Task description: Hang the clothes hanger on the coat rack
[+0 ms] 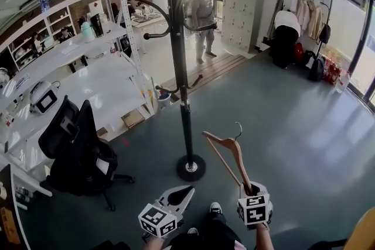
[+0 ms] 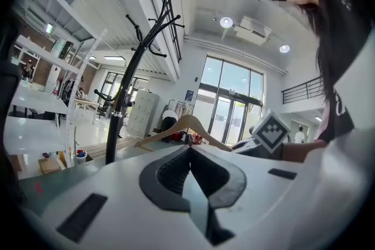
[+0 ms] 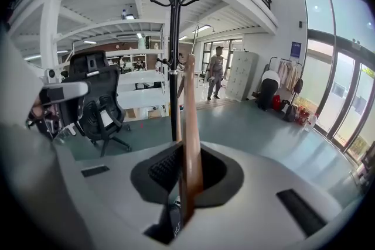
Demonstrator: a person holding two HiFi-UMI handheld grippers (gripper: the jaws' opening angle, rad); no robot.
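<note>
A wooden clothes hanger (image 1: 229,152) with a metal hook stands up from my right gripper (image 1: 251,189), which is shut on one of its arms; the wood (image 3: 190,132) runs up between the jaws in the right gripper view. The black coat rack (image 1: 179,61) stands on a round base ahead and to the left of the hanger, its curved pegs high up. In the right gripper view the coat rack (image 3: 176,38) rises just behind the hanger. My left gripper (image 1: 181,194) is low at the left, jaws together with nothing between them. The left gripper view shows the hanger (image 2: 186,126) and the coat rack (image 2: 124,96).
A black office chair (image 1: 79,152) stands left of the rack beside white shelving (image 1: 76,67). A person (image 1: 203,17) stands at the far doorway near white lockers (image 1: 241,12). A garment rail with clothes (image 1: 304,20) and bags is at the far right. Grey floor surrounds the rack base.
</note>
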